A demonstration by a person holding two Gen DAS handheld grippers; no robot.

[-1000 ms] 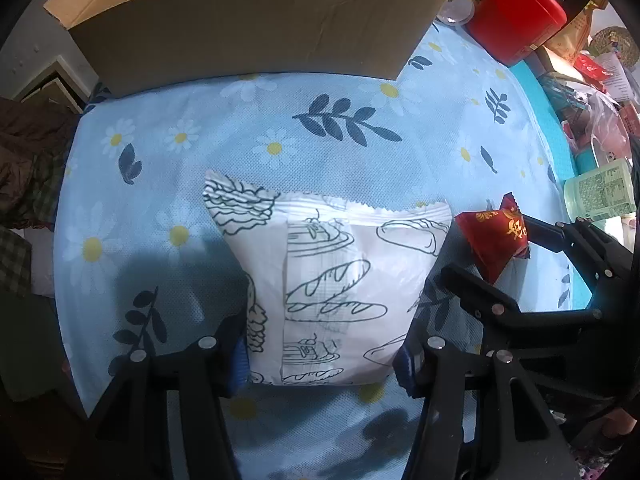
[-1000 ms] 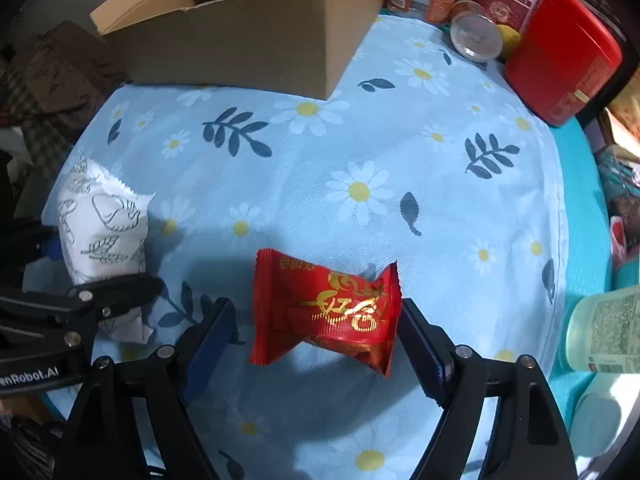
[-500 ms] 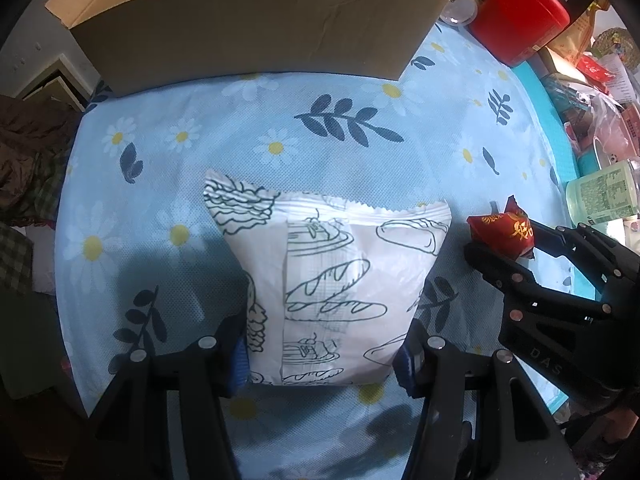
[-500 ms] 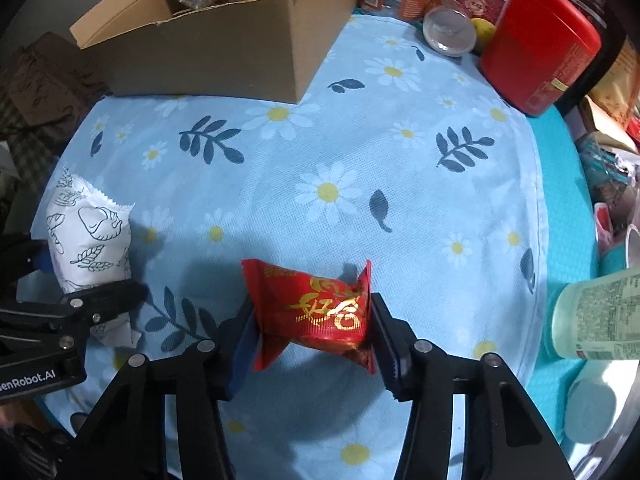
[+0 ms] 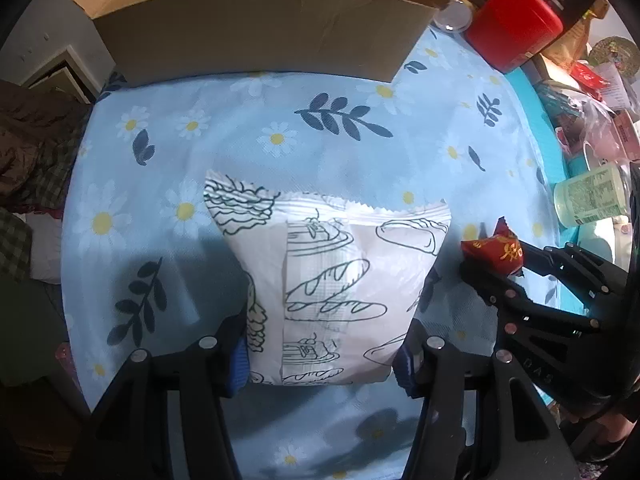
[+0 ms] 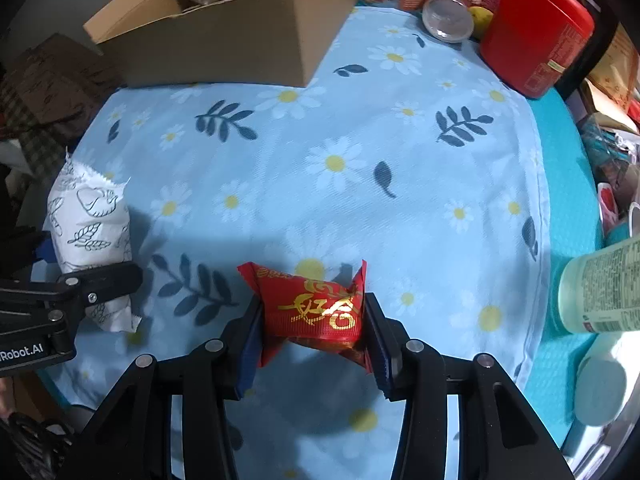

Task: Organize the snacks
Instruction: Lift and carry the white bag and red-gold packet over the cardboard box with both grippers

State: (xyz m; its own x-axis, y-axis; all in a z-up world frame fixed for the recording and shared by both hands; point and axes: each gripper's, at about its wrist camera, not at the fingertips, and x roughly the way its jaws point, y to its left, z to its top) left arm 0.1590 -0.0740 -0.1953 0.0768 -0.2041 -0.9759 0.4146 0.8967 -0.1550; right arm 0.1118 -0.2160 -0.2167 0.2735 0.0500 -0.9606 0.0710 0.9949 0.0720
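My left gripper (image 5: 322, 360) is shut on a white bread packet (image 5: 332, 280) with line drawings, low over the blue daisy cloth (image 5: 280, 140). The packet also shows at the left of the right wrist view (image 6: 90, 236). My right gripper (image 6: 314, 340) is shut on a red snack packet (image 6: 314, 308) with gold writing, a little above the cloth. That red packet shows in the left wrist view (image 5: 494, 250), to the right of the bread packet. A brown cardboard box (image 5: 256, 28) with snacks inside stands at the far side; it also shows in the right wrist view (image 6: 224, 40).
A red lidded container (image 6: 536, 28), a clear round lid (image 6: 448, 20) and tins stand at the far right. A pale green bottle (image 6: 600, 288) lies at the right edge on teal cloth. Clutter lines the right side (image 5: 592, 92). Dark clothes (image 5: 28, 148) lie to the left.
My right gripper has closed on the red packet and lifted it a little. The view has come slightly nearer the box. My left gripper keeps its hold on the bread packet.
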